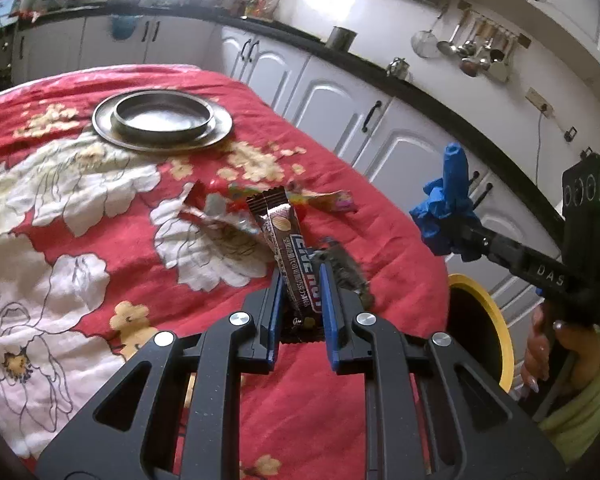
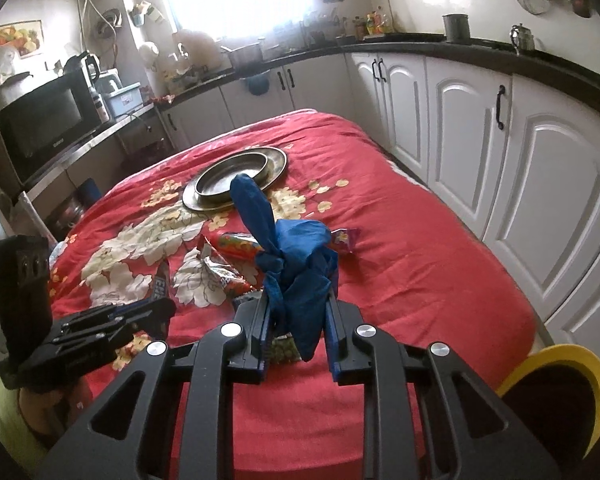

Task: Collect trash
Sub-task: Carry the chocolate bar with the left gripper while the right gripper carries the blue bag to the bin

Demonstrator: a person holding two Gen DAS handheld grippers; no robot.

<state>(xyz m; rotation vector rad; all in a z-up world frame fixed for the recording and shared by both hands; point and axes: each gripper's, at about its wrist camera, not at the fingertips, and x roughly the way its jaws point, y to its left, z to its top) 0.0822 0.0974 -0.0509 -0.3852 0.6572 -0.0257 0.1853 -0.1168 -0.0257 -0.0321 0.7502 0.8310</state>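
My left gripper (image 1: 302, 280) is shut on a brown snack-bar wrapper (image 1: 286, 248), held upright above the red flowered tablecloth (image 1: 100, 220). My right gripper (image 2: 298, 312) is shut on a crumpled blue glove (image 2: 296, 264), lifted off the table; in the left wrist view the blue glove (image 1: 446, 208) hangs beyond the table's right edge. Loose wrappers stay on the cloth: a silver torn wrapper (image 1: 216, 216), a colourful candy wrapper (image 2: 236, 248) and a small purple wrapper (image 2: 344, 240). A yellow-rimmed bin (image 2: 572, 376) stands beside the table at the lower right, and the yellow-rimmed bin (image 1: 488, 312) shows under the right gripper.
A metal plate with a shallow bowl on it (image 1: 162, 118) sits at the far side of the table. White cabinets (image 2: 540, 168) under a dark counter run along the right. A microwave (image 2: 44, 120) stands at the left. A person's hand (image 1: 540, 356) holds the right gripper.
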